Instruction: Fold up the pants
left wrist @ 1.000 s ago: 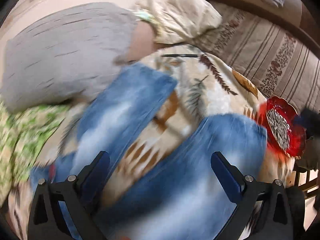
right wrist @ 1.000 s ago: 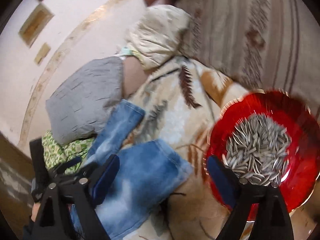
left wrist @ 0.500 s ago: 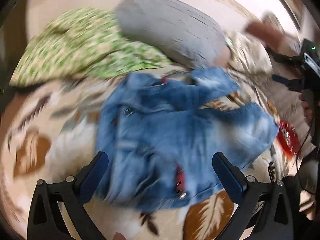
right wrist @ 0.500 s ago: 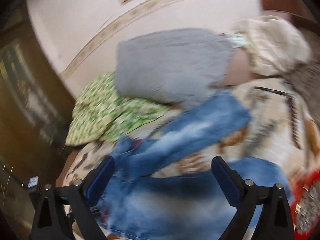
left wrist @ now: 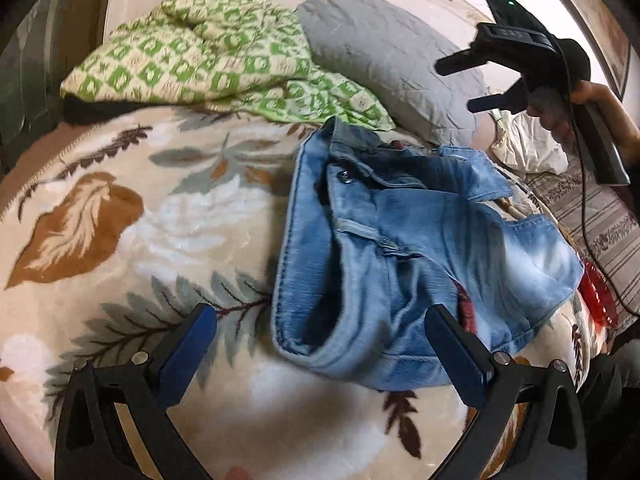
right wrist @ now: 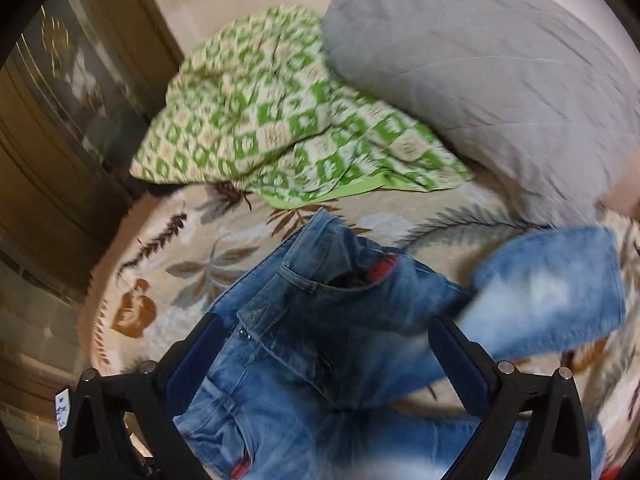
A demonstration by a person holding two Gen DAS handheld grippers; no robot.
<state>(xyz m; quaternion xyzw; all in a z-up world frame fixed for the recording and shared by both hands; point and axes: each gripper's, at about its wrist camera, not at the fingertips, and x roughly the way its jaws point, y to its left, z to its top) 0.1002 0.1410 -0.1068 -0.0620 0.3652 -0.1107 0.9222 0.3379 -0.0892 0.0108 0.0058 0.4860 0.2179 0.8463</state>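
Nearest, the left gripper (left wrist: pixel 320 356) hangs with jaws apart and empty over the leaf-patterned cream blanket (left wrist: pixel 120 240); the right gripper (right wrist: pixel 324 364) is spread wide too, clamping nothing. Between them the faded blue denim pants (left wrist: pixel 400 248) lie rumpled, waistband gaping, legs splayed: folding looks barely begun. Beyond sit a green-checked quilt (left wrist: pixel 208 52) and grey pillow (left wrist: pixel 392 48).
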